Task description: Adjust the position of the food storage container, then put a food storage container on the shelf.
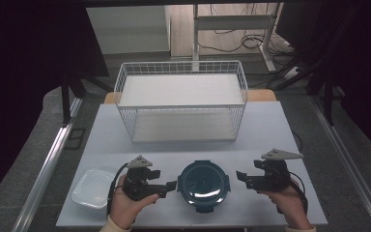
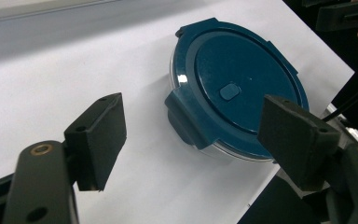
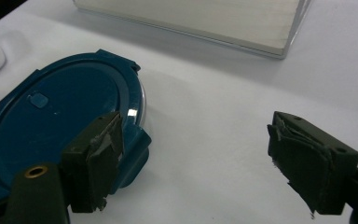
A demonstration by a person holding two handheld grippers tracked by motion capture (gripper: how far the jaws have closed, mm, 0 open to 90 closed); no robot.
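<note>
Two grippers, left (image 1: 171, 185) and right (image 1: 240, 176), jaws apart, flank box (image 1: 203, 185) | step: I approach lid clips | next: I close each on its clip

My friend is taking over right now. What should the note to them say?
Left gripper: open, holding nothing, just left of the round container.
Right gripper: open, holding nothing, just right of it.
Round container with blue clip lid: on the table between both grippers, lid on.
Done: nothing gripped yet.
Left: probably grasp the container or its lid clips.
</note>
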